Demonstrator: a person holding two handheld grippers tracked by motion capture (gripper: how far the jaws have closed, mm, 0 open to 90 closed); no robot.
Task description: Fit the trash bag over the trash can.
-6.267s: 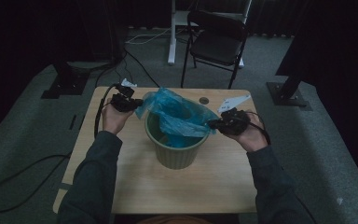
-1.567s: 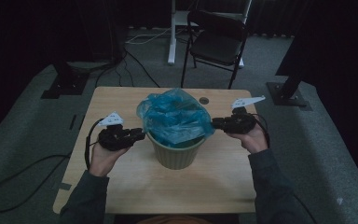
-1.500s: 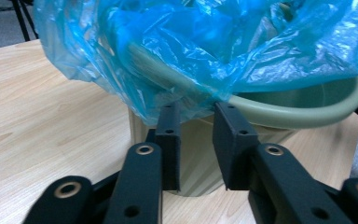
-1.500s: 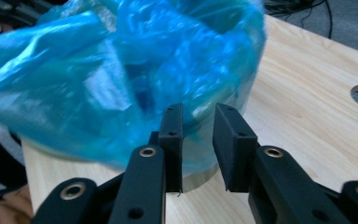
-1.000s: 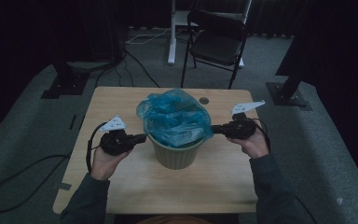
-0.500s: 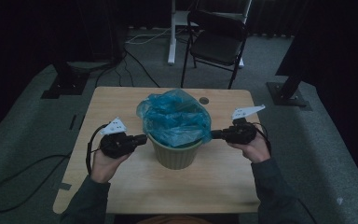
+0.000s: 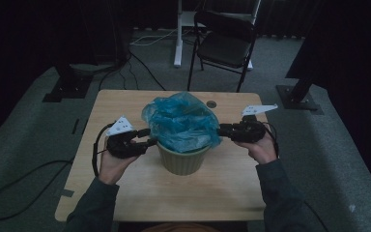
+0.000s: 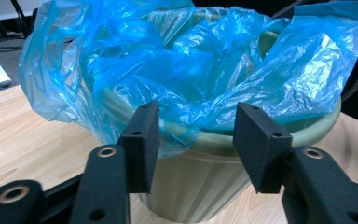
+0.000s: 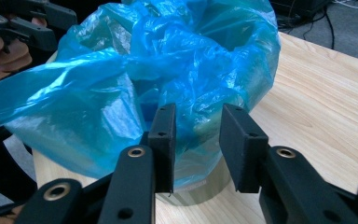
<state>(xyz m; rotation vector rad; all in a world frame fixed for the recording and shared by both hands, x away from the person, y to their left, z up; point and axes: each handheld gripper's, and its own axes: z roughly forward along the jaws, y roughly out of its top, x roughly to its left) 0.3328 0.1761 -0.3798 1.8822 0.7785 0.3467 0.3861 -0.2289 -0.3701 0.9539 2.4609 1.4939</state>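
Note:
A pale green ribbed bin point(image 7: 182, 159) stands mid-table, lined with a crumpled blue plastic bag point(image 7: 181, 121) whose edge drapes over the rim. My left gripper point(image 7: 149, 138) sits at the bin's left side and my right gripper point(image 7: 221, 130) at its right. In the left gripper view the left gripper point(image 8: 196, 140) is open, its jaws having just been opening, with the bag point(image 8: 177, 70) and bin rim point(image 8: 279, 135) just beyond the pads, unpressed. The right gripper point(image 9: 198, 140) is likewise open after just opening, and the bag's film point(image 9: 135, 79) hangs free ahead of it.
The wooden table point(image 7: 125, 104) has a round cable hole point(image 7: 211, 104) behind the bin. A black folding chair point(image 7: 227, 43) and a white desk leg stand beyond the far edge. Cables trail over the grey floor at left. My left gripper point(image 9: 18, 23) shows beyond the bag.
Both pairs of jaws have opened and let go of the bag's edge. The hands have stayed at the bin's two sides, and the bag rests draped over the rim.

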